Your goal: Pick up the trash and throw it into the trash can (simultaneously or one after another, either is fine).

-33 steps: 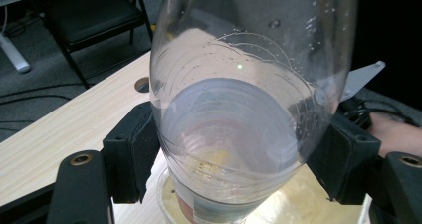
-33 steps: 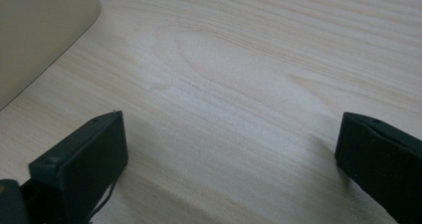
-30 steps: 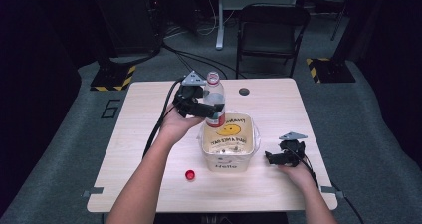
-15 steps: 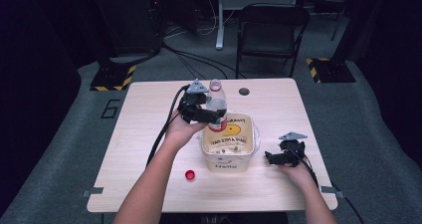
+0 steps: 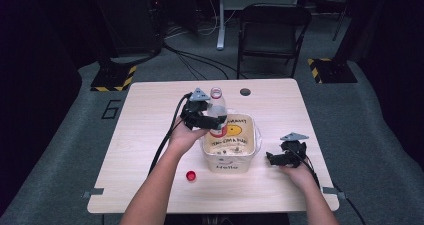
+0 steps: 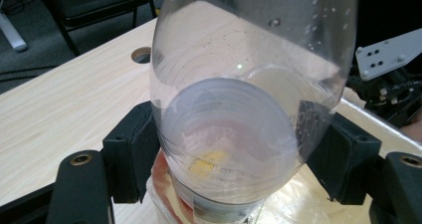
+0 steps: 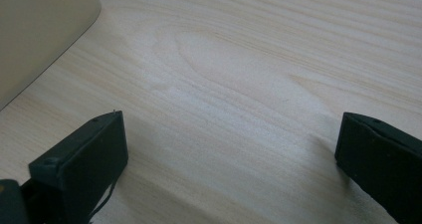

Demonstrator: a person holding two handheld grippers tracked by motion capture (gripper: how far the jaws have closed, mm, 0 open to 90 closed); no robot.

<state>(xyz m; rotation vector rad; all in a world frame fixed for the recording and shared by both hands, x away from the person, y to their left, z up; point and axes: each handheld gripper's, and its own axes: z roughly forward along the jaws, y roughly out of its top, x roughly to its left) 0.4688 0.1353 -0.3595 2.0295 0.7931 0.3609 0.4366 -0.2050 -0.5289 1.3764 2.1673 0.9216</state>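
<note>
My left gripper (image 5: 209,121) is shut on a clear plastic bottle (image 5: 217,110) with a red label and no cap, held upright over the far left corner of a cream bucket (image 5: 231,155) with a smiley face. In the left gripper view the bottle (image 6: 239,84) fills the space between both black pads (image 6: 132,154), which press on its sides. A red cap (image 5: 190,175) lies on the table (image 5: 150,115) in front of the bucket's left side. My right gripper (image 5: 277,158) rests on the table to the right of the bucket, jaws wide apart over bare wood (image 7: 234,124).
The bucket wall (image 7: 35,30) stands close at the left in the right gripper view. A round hole (image 5: 245,91) sits in the table near its far edge. A black chair (image 5: 272,35) stands beyond the table. Cables trail from both grippers.
My left gripper has carried the bottle downward toward the bucket's far left corner. The right gripper has stayed in place.
</note>
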